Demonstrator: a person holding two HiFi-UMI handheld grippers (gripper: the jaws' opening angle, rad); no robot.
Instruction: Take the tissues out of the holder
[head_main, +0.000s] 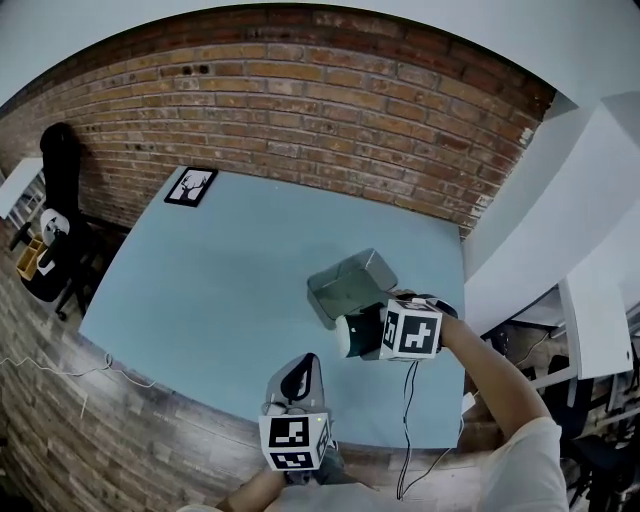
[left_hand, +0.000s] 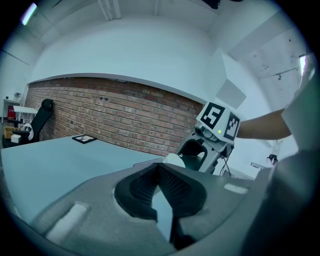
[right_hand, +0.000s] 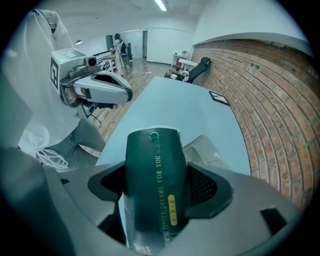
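A dark green tissue pack (right_hand: 155, 190) with pale lettering sits lengthwise between the jaws of my right gripper (right_hand: 157, 177), which is shut on it. In the head view the right gripper (head_main: 352, 336) holds the pack (head_main: 345, 337) just in front of the grey tissue holder (head_main: 350, 281), which lies on the blue-grey table (head_main: 220, 280). The holder (right_hand: 206, 149) shows past the pack's far end. My left gripper (head_main: 297, 382) hovers at the table's near edge, jaws together and nothing in them. From its own view the left gripper (left_hand: 159, 171) faces the right gripper (left_hand: 196, 156).
A framed deer picture (head_main: 191, 186) lies at the table's far left corner. A brick wall (head_main: 330, 110) runs behind the table. A cable (head_main: 408, 440) hangs off the near right edge. A black chair (head_main: 58, 200) stands at the left, white furniture (head_main: 590, 300) at the right.
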